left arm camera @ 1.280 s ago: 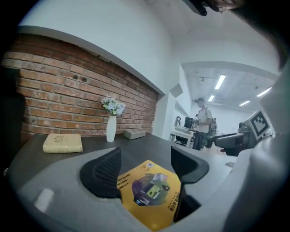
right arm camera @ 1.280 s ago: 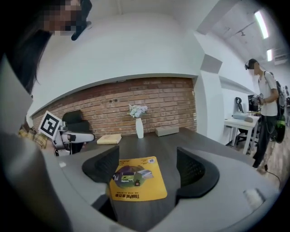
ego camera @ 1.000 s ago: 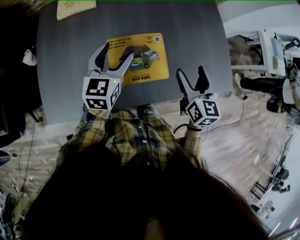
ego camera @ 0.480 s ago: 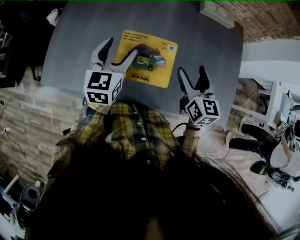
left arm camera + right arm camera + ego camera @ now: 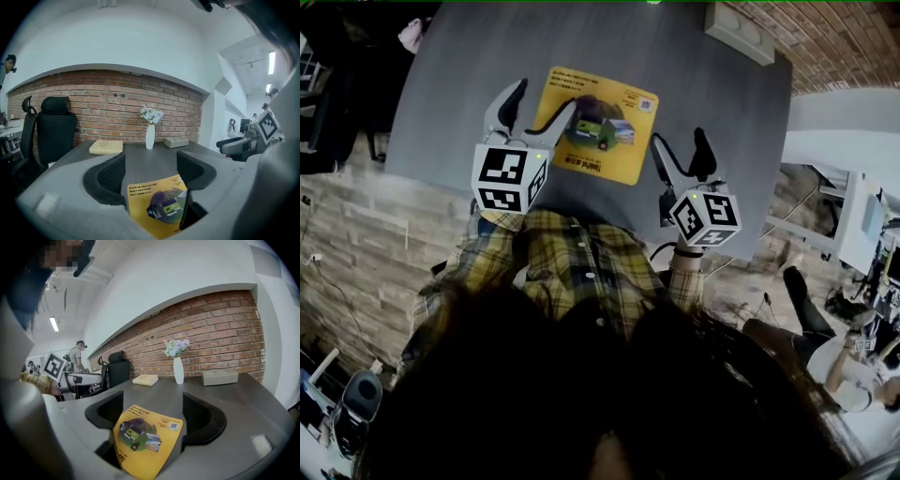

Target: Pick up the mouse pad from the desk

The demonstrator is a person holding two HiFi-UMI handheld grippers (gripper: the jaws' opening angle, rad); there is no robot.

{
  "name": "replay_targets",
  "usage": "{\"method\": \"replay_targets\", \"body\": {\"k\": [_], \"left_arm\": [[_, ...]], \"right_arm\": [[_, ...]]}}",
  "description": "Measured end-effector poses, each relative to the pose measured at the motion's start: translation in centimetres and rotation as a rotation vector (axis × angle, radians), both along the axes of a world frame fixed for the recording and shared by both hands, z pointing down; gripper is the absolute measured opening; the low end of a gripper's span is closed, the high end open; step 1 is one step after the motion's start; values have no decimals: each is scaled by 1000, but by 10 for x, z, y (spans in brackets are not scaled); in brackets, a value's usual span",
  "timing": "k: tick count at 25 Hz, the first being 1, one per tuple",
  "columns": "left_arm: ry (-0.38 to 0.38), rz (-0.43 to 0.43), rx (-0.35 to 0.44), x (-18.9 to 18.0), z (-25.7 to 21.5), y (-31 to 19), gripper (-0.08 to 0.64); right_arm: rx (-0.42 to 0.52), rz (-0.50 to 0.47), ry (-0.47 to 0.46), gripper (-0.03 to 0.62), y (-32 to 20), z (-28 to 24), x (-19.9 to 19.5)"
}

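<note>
Head view gives the plan: dark grey desk [image 5: 703, 94] from above, a person in a plaid shirt [image 5: 572, 262] at its near edge, and the yellow mouse pad [image 5: 598, 124] lying flat on the near part of the desk. Gripper views add the far end face-on: brick wall [image 5: 108, 108] behind the desk, black office chair [image 5: 57, 126] at the left, tan book [image 5: 106, 147] and white vase [image 5: 150, 136] of flowers at the back. The grey box [image 5: 220, 377] shows in all three views. Left gripper [image 5: 539, 101]: jaws apart, clamped on nothing, at the pad's left edge, its right jaw tip overlapping that edge in head view. Right gripper [image 5: 679, 141]: jaws apart, empty, just beside the pad's near right corner. Each gripper view shows the pad on the desk through the gap between its jaws, low in frame. Contact with the pad can't be told.
</note>
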State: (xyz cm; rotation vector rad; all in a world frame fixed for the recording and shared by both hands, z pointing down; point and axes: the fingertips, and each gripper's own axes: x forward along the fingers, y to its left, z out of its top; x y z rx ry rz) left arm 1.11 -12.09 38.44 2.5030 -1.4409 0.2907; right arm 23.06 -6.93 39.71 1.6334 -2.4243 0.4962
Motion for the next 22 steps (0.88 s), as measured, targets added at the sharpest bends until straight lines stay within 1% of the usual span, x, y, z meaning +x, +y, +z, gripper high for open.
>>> {"method": "replay_targets", "body": {"k": [5,14,22], "left_arm": [[6,16,-7,0,4,-12,337],[-10,28,-41,0,21,-21,337],[-36,30,-90,-3,42,-29,337]], "right_arm": [[-21,10,6,374,-9,5,-3],[-46,7,6,374,-19,13,-8],[-92,10,-6,374,-26,29,-9]]}}
